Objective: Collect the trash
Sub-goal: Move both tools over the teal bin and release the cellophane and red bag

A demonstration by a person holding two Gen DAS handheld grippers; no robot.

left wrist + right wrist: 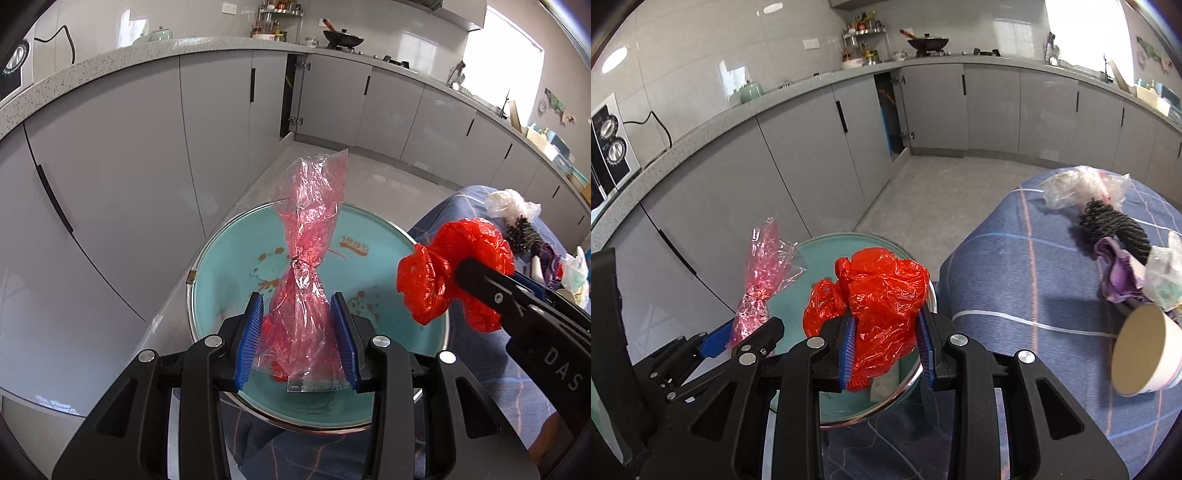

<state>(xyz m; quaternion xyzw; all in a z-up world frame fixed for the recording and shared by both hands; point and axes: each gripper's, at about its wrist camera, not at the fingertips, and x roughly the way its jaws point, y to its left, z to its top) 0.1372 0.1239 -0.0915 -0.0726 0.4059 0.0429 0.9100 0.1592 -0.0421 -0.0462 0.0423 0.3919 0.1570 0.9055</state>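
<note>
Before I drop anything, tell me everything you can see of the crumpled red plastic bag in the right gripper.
The crumpled red plastic bag is thin, glossy, opaque film, wadded into a wrinkled lump with a smaller lobe bulging to its left. The right gripper is shut on its lower half, blue ribbed pads pressing both sides. It hangs in the air above the round teal basin with a metal rim, apart from the pink cellophane wrapper held beside it.

Teal basin [236,251] near rim behind jaws; orange print on it partly covered by pink wrapper [306,280].
</note>
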